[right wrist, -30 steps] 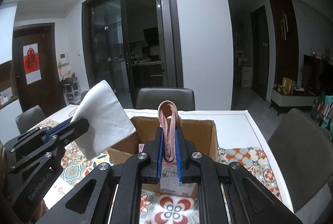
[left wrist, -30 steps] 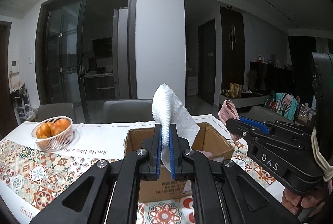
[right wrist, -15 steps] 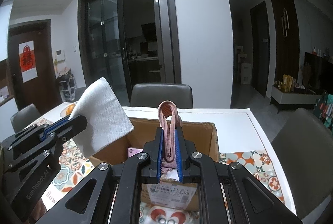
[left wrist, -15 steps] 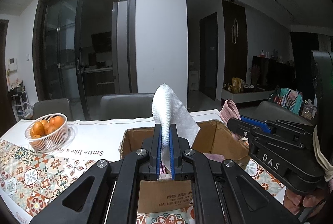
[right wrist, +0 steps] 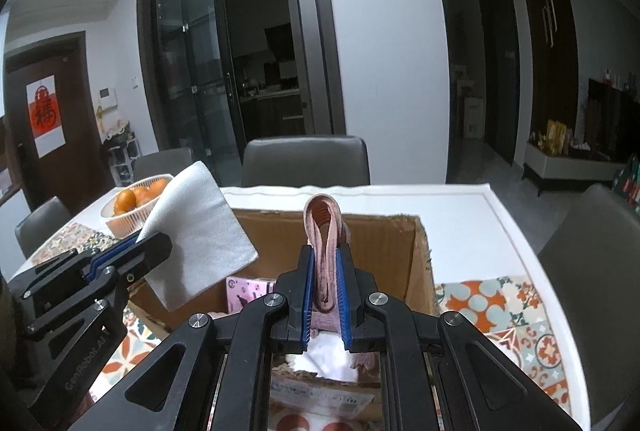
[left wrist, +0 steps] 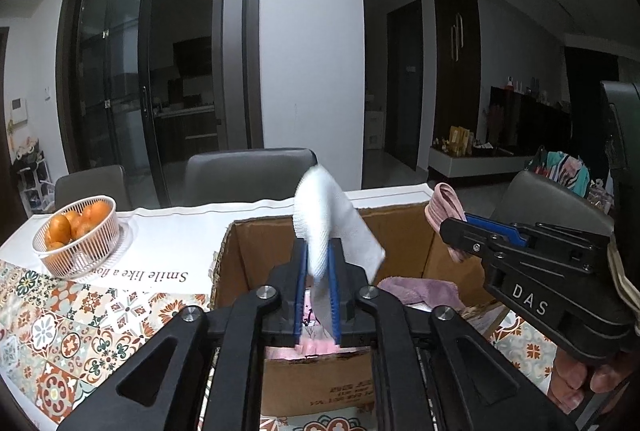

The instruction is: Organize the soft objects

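Both grippers have sunk closer over the open cardboard box (left wrist: 256, 251); the left gripper (left wrist: 318, 295), its jaws just easing apart, has the white cloth (left wrist: 332, 231) loose between them. The right gripper (right wrist: 325, 295) clamps the folded pink cloth (right wrist: 325, 231), both pointing slightly downward. The box stands near the tiled tablecloth's (left wrist: 60, 315) front edge, an orange basket (left wrist: 78, 235) toward the far left corner.

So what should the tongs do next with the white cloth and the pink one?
Probably let go. The left tongs have just been opening around the white cloth, which hangs over the open cardboard box. The right tongs clamp the folded pink cloth over the same box, so opening should drop both in.
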Demonstrator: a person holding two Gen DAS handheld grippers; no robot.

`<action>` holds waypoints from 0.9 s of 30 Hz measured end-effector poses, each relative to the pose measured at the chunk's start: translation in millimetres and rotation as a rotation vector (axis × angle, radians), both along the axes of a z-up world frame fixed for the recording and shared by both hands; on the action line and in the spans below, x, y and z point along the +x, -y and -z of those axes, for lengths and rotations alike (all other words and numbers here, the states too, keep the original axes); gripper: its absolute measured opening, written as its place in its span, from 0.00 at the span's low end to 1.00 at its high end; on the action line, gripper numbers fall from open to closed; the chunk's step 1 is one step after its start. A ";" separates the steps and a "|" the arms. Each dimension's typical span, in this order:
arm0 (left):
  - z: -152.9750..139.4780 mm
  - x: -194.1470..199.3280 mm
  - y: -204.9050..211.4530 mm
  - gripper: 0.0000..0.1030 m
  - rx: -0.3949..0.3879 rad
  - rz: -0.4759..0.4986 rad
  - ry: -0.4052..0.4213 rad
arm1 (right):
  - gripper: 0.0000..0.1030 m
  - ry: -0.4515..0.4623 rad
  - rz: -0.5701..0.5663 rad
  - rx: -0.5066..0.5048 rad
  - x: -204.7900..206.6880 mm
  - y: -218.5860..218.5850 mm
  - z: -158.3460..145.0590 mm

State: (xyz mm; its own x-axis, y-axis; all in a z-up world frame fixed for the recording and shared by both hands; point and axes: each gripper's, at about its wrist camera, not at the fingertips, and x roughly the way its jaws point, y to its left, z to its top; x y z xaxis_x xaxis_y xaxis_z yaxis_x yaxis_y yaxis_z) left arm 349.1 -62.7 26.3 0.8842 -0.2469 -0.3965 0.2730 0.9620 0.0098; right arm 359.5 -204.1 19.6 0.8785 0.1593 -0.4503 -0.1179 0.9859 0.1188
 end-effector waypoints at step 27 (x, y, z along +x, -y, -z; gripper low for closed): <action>-29.8 -73.6 -18.3 0.62 0.018 -0.100 0.056 | 0.45 0.026 0.063 -0.019 -66.2 2.0 -21.8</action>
State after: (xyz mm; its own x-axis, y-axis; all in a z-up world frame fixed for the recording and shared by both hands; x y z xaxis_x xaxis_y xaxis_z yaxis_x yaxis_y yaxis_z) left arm 275.4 -44.4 56.2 0.9251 -0.1493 -0.3490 0.1738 0.9840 0.0398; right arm 293.3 -206.1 41.4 0.8982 0.0945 -0.4293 -0.0580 0.9936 0.0974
